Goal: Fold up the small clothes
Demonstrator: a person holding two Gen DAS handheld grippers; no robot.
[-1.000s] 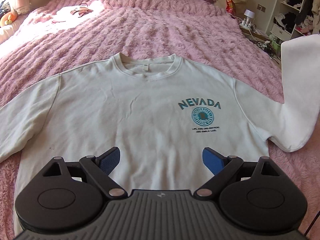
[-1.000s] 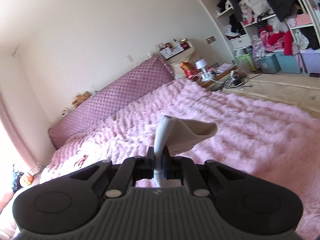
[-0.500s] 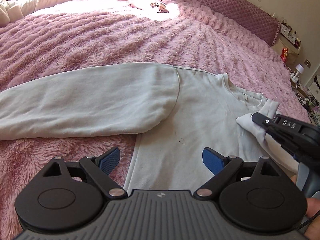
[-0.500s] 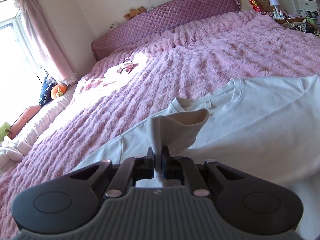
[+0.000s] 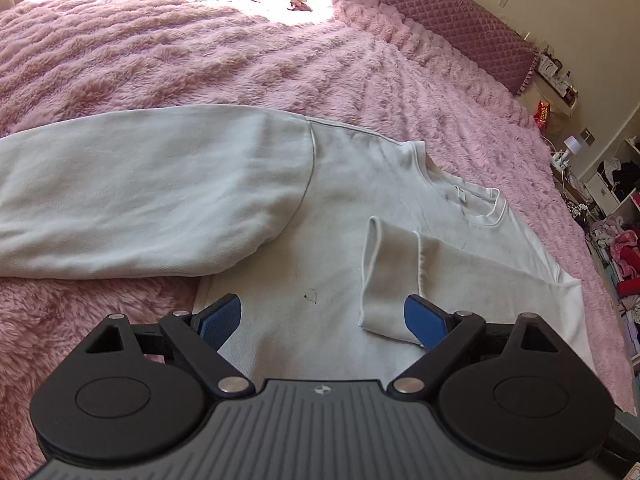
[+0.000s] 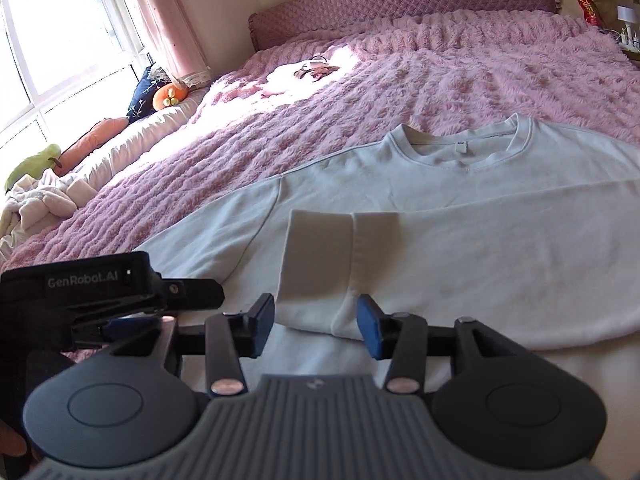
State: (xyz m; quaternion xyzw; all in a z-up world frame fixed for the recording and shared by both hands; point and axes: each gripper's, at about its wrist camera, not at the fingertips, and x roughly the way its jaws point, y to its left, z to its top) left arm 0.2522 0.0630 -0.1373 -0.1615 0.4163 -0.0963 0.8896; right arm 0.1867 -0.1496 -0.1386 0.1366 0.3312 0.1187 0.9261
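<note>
A white sweatshirt (image 5: 336, 208) (image 6: 460, 200) lies flat on the pink bed, collar toward the headboard. One sleeve is folded across the chest, and its cuff (image 5: 386, 276) (image 6: 320, 264) rests on the body. My right gripper (image 6: 316, 326) hovers just short of that cuff. Its jaws are opening and the pads no longer press the cloth. The other sleeve (image 5: 132, 192) stretches out flat to the left. My left gripper (image 5: 322, 316) stands open over the sweatshirt's lower body with nothing between its fingers. In the right wrist view it shows as a black body (image 6: 100, 292) at the left.
The fluffy pink blanket (image 5: 240, 60) covers the whole bed up to a quilted purple headboard (image 6: 400, 0). A small item (image 6: 316, 70) lies in the sunlit patch far up the bed. Pillows and toys (image 6: 168, 96) line the window side. Cluttered shelves (image 5: 616, 216) stand at the right.
My right gripper carried the cuff down and across onto the sweatshirt's chest, then opened and let it go. My left gripper swung toward the sweatshirt's left side, staying open.
</note>
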